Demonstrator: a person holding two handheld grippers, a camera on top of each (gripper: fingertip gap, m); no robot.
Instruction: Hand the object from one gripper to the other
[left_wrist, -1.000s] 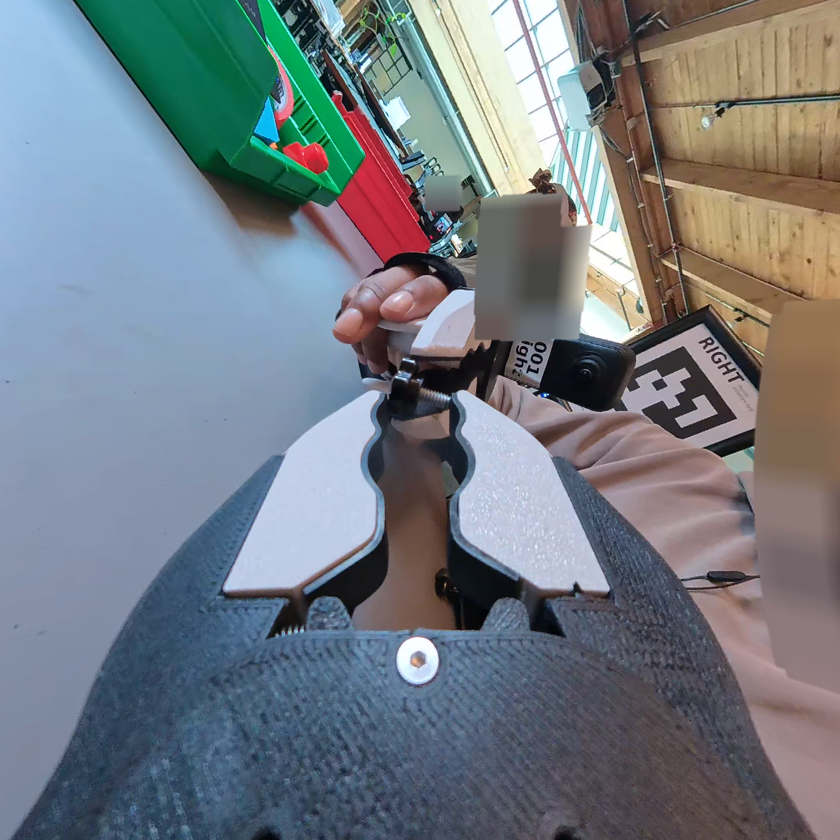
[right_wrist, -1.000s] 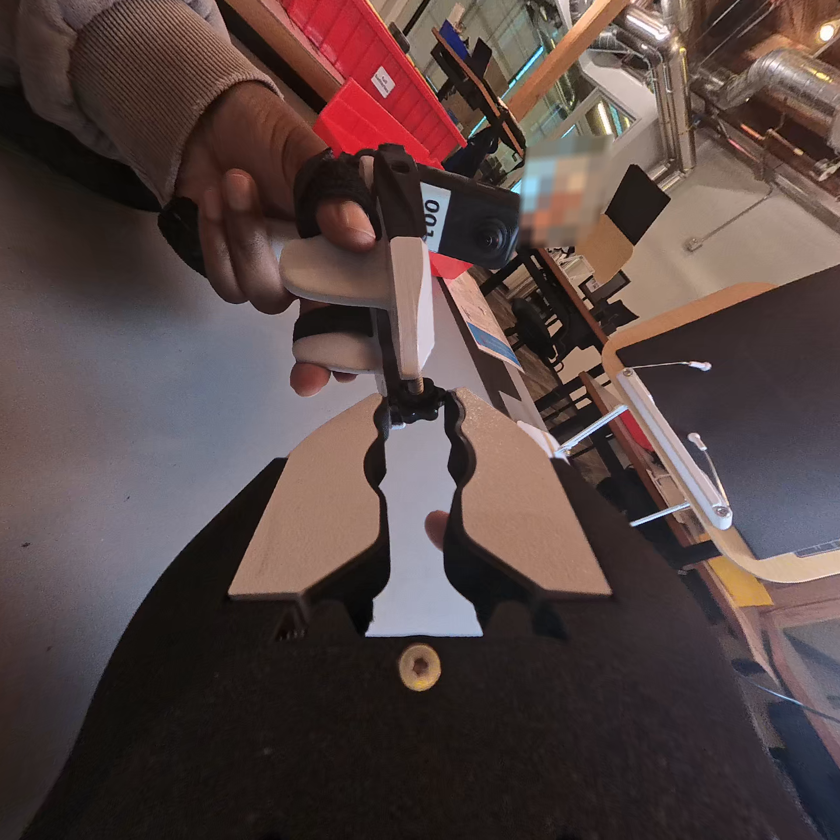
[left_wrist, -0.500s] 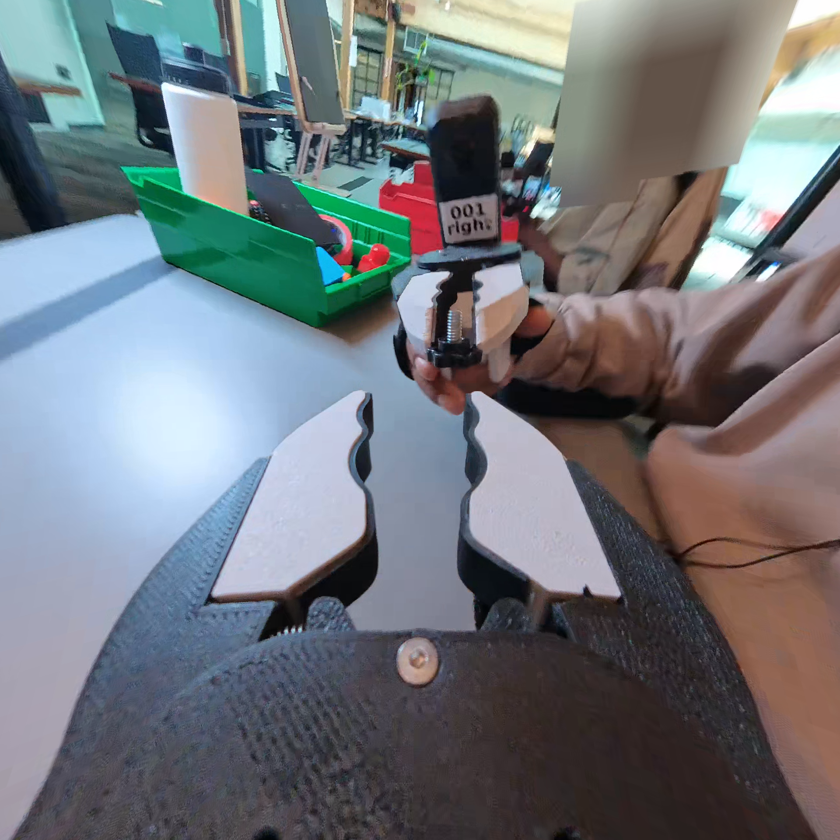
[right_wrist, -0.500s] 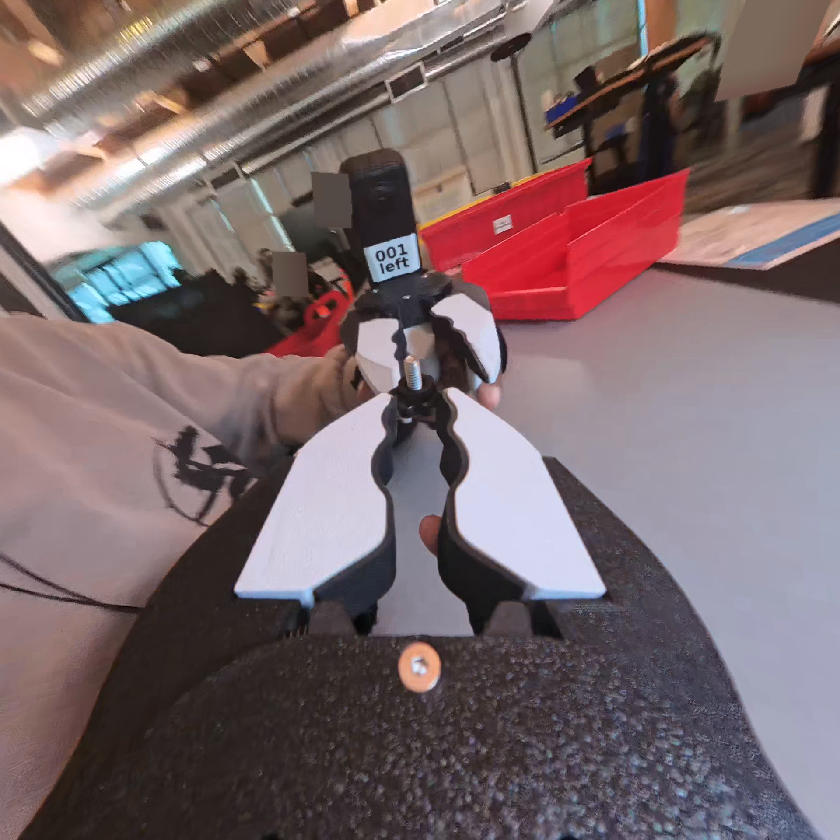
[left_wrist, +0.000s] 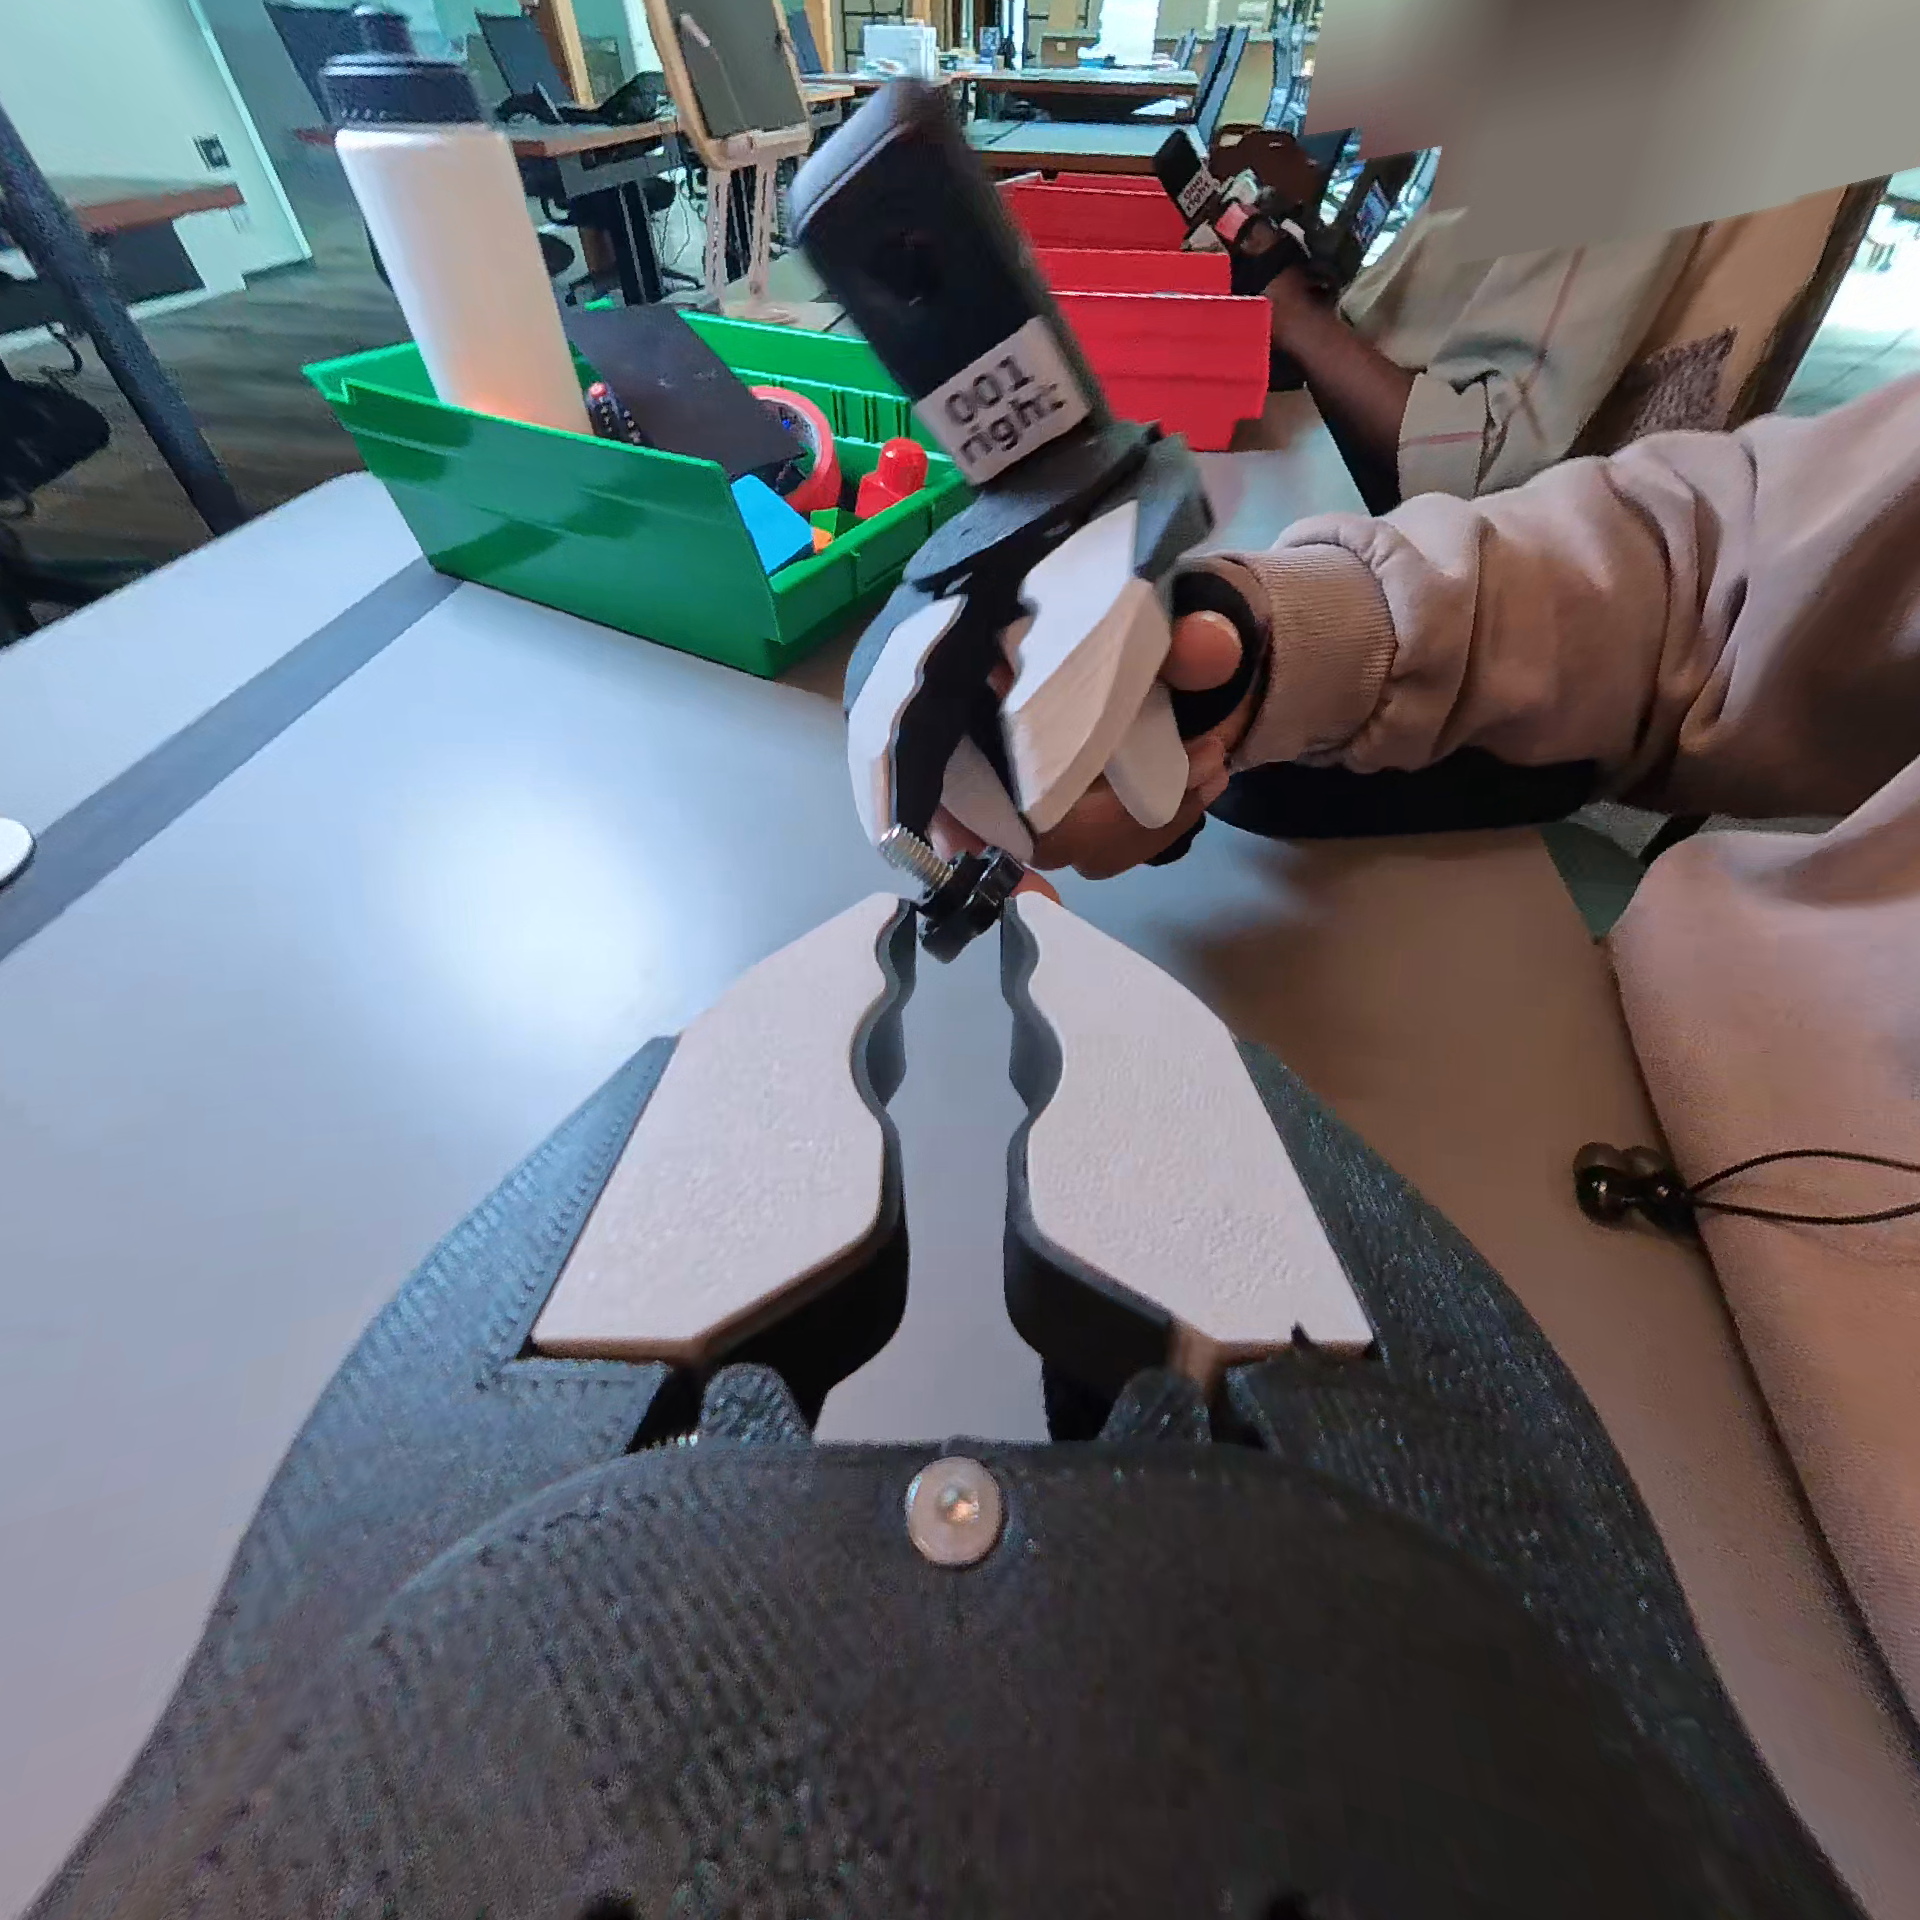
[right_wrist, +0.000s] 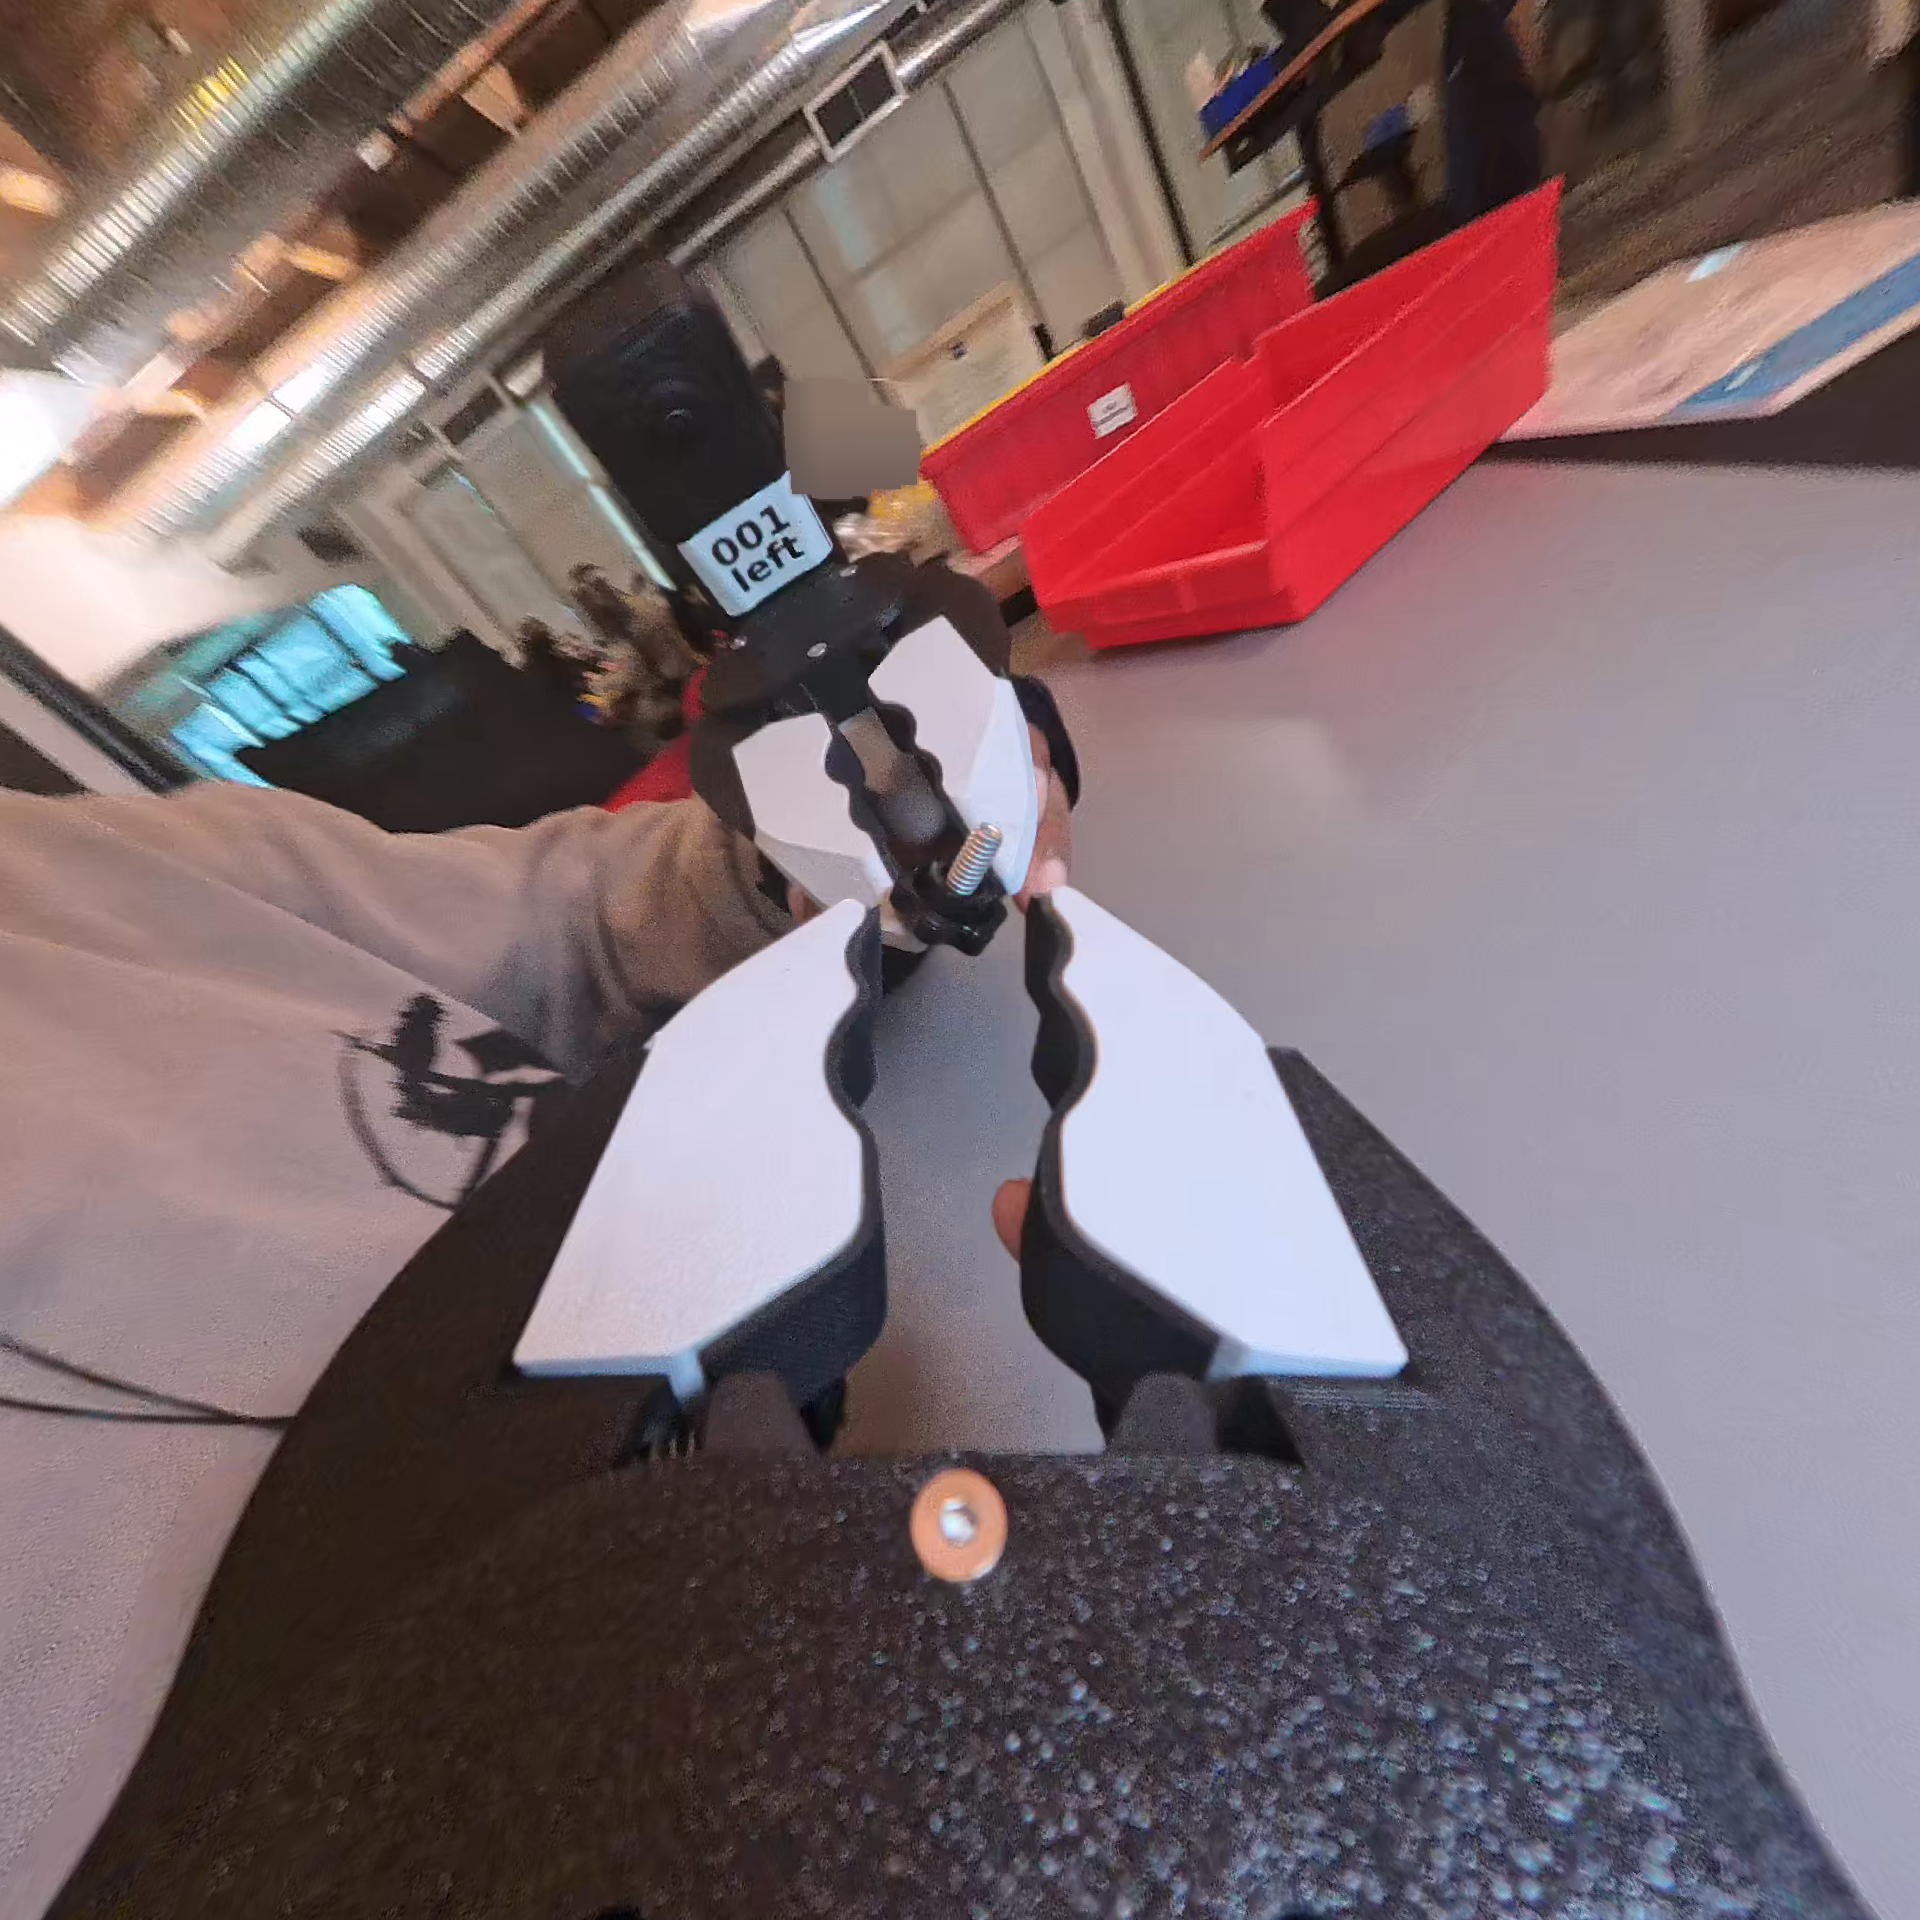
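A small black knob with a silver threaded screw (left_wrist: 951, 899) sits between my left gripper's (left_wrist: 956, 914) fingertips, which are shut on it just above the grey table (left_wrist: 364, 883). The screw points up and to the left. In the right wrist view the same knob (right_wrist: 951, 914) lies between my right gripper's (right_wrist: 948, 912) tips, with a gap on each side; that gripper is open. The left gripper's white fingers (right_wrist: 800, 821) face me there and close on the knob. The right gripper's white fingers (left_wrist: 1081, 675) show opposite in the left wrist view.
A green bin (left_wrist: 582, 520) with a white bottle (left_wrist: 457, 281), tape and toys stands at the back left. Red bins (left_wrist: 1143, 312) (right_wrist: 1299, 499) stand behind. A second person's arm (left_wrist: 1340, 353) reaches in at the far side. My left and right fingertips are right by each other.
Half a second ago my right gripper held the knob and my left was open. Now my left has closed on the knob and my right has opened around it.
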